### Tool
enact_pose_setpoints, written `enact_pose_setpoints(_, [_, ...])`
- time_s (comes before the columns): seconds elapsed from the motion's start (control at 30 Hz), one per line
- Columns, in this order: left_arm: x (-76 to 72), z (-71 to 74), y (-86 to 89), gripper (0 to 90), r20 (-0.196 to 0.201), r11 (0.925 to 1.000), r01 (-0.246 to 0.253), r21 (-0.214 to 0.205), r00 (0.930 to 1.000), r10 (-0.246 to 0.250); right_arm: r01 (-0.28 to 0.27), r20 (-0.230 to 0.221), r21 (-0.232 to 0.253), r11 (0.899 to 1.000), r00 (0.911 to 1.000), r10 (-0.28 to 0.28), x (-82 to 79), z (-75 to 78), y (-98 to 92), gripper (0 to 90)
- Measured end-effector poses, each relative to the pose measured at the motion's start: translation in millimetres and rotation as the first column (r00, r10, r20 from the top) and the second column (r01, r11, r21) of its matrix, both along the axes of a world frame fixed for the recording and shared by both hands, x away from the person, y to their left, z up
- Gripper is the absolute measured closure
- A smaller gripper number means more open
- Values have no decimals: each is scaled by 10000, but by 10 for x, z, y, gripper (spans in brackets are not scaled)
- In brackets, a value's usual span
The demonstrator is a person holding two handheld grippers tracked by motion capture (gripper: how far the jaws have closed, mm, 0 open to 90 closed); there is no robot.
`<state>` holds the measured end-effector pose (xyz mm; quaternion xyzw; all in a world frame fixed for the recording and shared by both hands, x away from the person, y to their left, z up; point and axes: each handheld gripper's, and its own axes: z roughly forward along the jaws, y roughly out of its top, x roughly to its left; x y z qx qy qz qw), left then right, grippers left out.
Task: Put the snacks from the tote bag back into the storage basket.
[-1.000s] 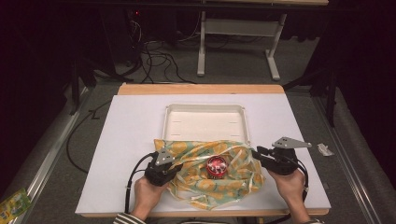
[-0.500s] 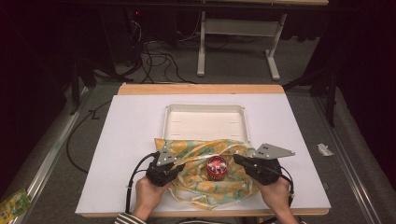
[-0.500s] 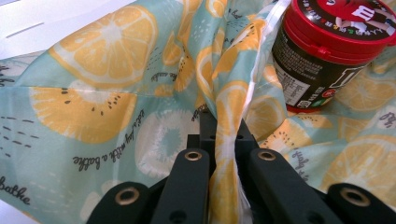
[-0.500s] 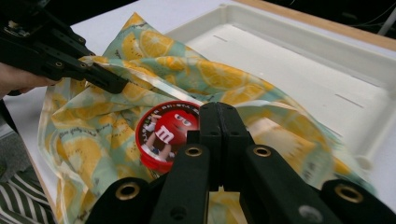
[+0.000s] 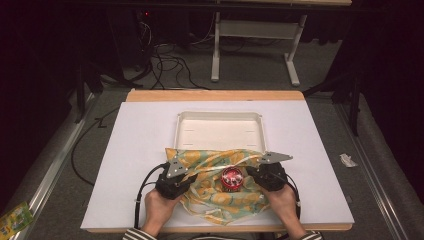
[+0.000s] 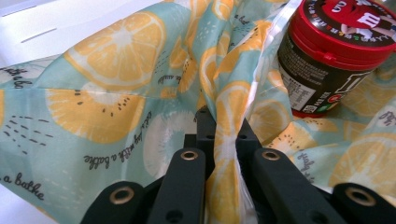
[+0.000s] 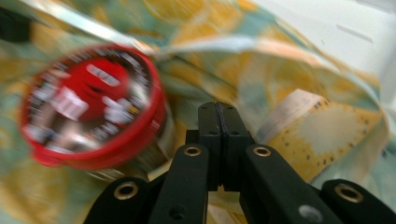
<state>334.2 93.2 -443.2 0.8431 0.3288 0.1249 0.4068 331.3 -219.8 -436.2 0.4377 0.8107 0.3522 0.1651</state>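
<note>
Cloth (image 5: 216,180) x1, left gripper (image 6: 226,140) pinching it | jar (image 5: 231,178) x1 | right gripper (image 7: 218,122) pressed together

Big white table top (image 5: 135,150) with a strip of wood (image 5: 215,95) along the far edge, set on a grey floor (image 5: 250,70). Behind the table, a messy bunch of black cables (image 5: 165,60) on the floor, just beside the legs of a white metal frame (image 5: 260,35), and a tiny red light (image 5: 146,13) far back in the dark. Down on the floor to the right, a small crumpled bit of white paper (image 5: 347,160); down on the left, a shiny metal rail (image 5: 55,170) and a yellow-green packet (image 5: 12,220) near the corner.
</note>
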Motion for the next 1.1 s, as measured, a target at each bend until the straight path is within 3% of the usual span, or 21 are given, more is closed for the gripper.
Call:
enact_pose_setpoints(0.27, [30,-17,54,839,113,9984,-478,309,9988,475,597,-371,-730,9955,9974,-626,48,-167,-179,900])
enact_pose_setpoints(0.4, [46,-30,67,816,152,9961,-702,533,9975,694,850,-435,-758,9935,9951,-885,52,-182,-297,900])
enact_pose_setpoints(0.8, [95,-45,126,777,222,9909,-1099,775,9938,1085,1702,-346,-63,9854,9848,-1703,53,-152,-694,900])
enact_pose_setpoints(1.1, [112,-63,162,759,202,9873,-1314,890,9913,1301,2143,-457,199,9766,9759,-2132,45,-190,-876,900])
